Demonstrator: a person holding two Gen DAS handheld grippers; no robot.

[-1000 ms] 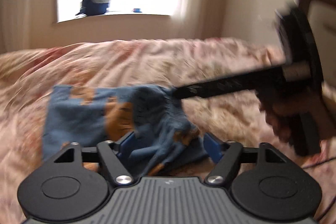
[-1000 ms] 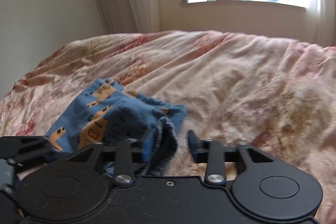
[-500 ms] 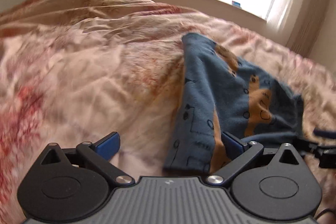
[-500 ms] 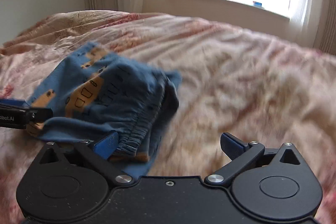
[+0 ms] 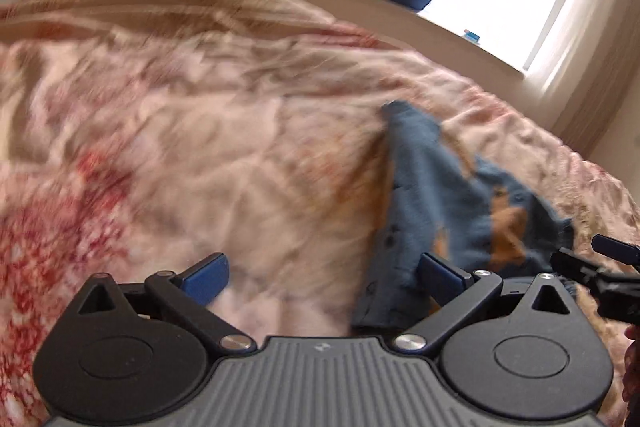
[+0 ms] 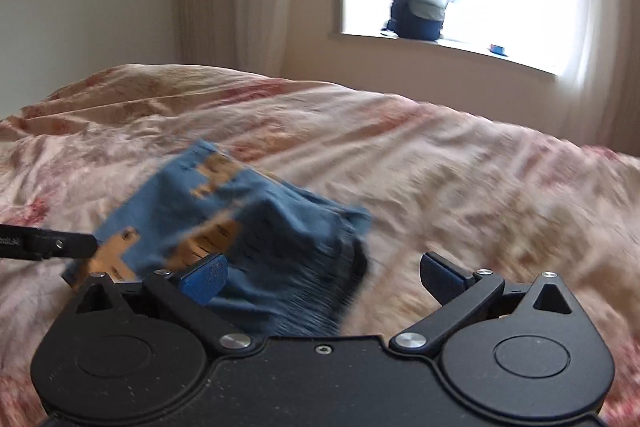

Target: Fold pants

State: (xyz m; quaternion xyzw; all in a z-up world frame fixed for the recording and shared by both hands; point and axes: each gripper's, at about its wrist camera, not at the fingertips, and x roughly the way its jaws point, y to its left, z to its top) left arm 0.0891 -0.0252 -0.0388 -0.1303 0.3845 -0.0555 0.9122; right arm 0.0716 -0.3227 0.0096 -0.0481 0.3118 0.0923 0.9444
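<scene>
We are holding the left gripper (image 5: 322, 277) and right gripper (image 6: 322, 273) spread wide, pinching nothing. The small blue cotton pants with orange print (image 6: 240, 231) are lying bunched at lower left on the pink floral bedspread (image 6: 460, 167); we are judging that flattening them first helps.

Folded blue pants (image 6: 256, 227) lying on the bed (image 6: 460, 167). Right tool (image 6: 320, 277) over their near edge, jaws just opened wide, gripping nothing.
</scene>
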